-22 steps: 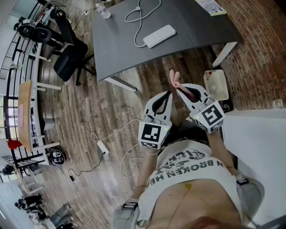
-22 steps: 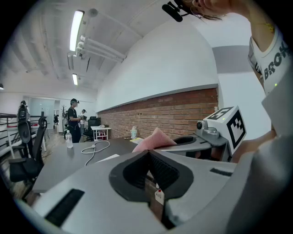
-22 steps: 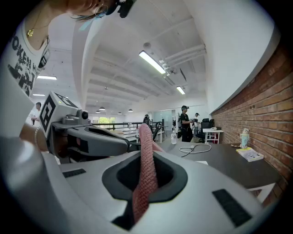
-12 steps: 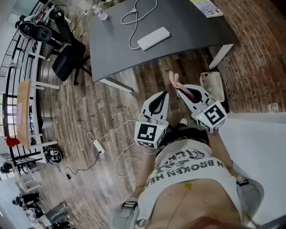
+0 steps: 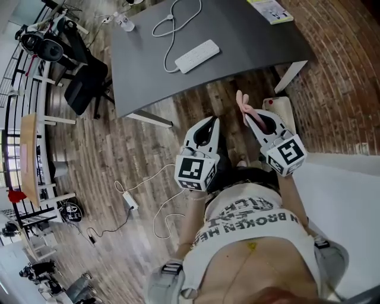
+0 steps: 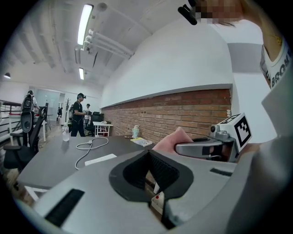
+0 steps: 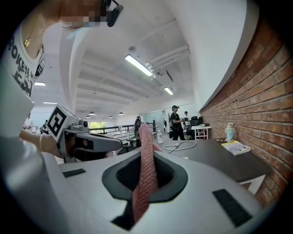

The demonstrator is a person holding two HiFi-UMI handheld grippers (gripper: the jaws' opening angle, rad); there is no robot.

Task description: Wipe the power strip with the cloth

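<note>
The white power strip [image 5: 197, 56] lies on the dark grey table [image 5: 249, 41], with its white cable [image 5: 172, 24] looped behind it. Both grippers hang over the wooden floor in front of the table, well short of the strip. My left gripper [image 5: 209, 123] is shut with nothing in it. My right gripper [image 5: 254, 117] is shut on a pink cloth [image 5: 243, 103] that sticks out past its tips. In the right gripper view the cloth [image 7: 145, 173] runs up between the jaws. The left gripper view shows the strip [image 6: 100, 159] far ahead and the cloth [image 6: 176, 137] to the right.
A black office chair [image 5: 83, 89] stands left of the table. A bottle [image 5: 124, 22] and a booklet [image 5: 270, 9] sit at the table's far side. A white perforated box [image 5: 286, 111] rests by the brick wall. A loose adapter and cord [image 5: 129, 202] lie on the floor. People stand in the background.
The table and strip have slid left and up in the head view. Both grippers sit a little higher in it, the left one further left. The cloth stays in the right gripper.
</note>
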